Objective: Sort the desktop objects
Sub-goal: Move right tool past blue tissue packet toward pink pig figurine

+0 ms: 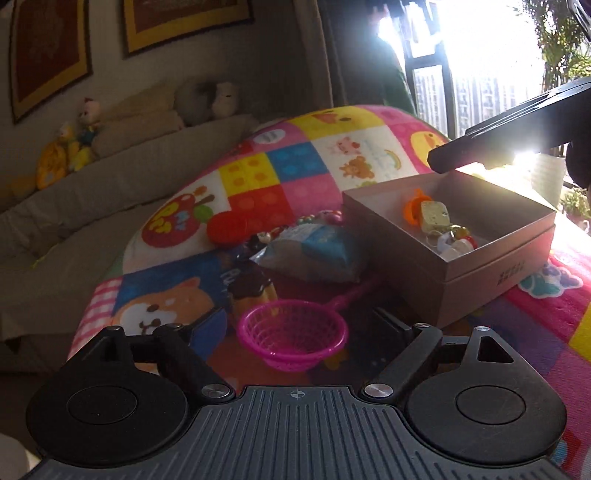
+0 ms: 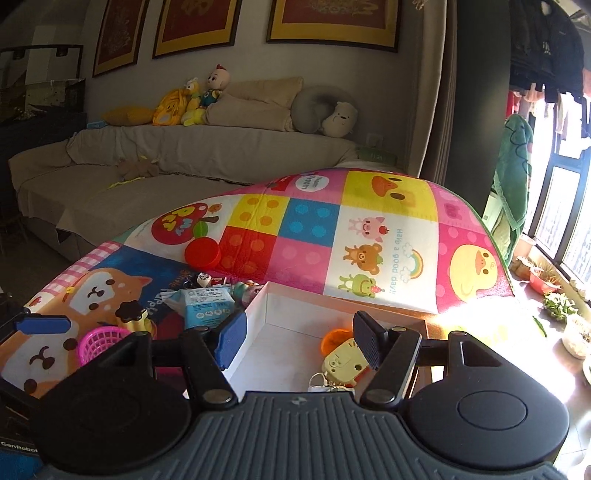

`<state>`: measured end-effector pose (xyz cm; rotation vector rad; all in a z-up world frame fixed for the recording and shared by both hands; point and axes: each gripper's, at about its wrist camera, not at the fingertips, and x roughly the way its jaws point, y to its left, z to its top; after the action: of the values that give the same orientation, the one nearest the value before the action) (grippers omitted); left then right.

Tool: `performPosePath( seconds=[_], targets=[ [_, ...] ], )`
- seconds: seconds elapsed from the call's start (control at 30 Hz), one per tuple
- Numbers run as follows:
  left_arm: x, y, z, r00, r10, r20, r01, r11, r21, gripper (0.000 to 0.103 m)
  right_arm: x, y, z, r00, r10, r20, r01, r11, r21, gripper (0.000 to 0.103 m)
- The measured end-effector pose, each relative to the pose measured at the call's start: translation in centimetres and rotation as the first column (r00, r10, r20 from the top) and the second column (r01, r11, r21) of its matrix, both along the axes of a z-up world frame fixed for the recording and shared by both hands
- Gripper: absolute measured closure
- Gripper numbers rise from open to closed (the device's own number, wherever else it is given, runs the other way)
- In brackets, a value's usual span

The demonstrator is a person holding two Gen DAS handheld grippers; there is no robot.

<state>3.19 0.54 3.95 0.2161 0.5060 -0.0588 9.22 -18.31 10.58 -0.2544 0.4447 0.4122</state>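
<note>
Patchwork play mat (image 2: 388,229), left gripper (image 1: 291,328) jaws spread around pink strainer (image 1: 291,332), right gripper (image 2: 299,339) jaws spread, empty, over box (image 2: 280,332), its keyring contents half hidden.

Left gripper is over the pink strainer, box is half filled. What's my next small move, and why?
Probably ease the left gripper down and close on the rim of the pink strainer. Its jaws stand open and empty with the strainer between them, still on the mat, while the box holds other small toys.

grey sofa (image 2: 192,162) under framed pictures (image 2: 334,20), bright window (image 2: 565,206) right
</note>
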Motion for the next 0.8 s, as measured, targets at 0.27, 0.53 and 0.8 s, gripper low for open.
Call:
performPosePath(
  seconds=[0.27, 0.53, 0.8],
  targets=[
    [0.6, 2.6, -1.3, 0.998, 0.043, -0.050, -0.047, 0.995, -0.090, 0.008, 1.3, 7.3, -0.5, 0.986, 0.137, -0.095, -0.143, 0.988, -0.060, 0.040],
    [-2.9, 5.0, -2.2, 0.995, 0.032, -0.096, -0.051, 0.977, -0.208, 0.007, 11.5, 14.2, -3.4, 0.942, 0.063, -0.328, -0.110, 0.986, -0.126, 0.035],
    [-4.8, 6.8, -2.2, 0.994, 0.054, -0.094, -0.078, 0.959, -0.272, 0.005, 13.8, 16.7, -6.2, 0.920, 0.005, -0.392, -0.092, 0.975, -0.203, 0.034]
  ],
)
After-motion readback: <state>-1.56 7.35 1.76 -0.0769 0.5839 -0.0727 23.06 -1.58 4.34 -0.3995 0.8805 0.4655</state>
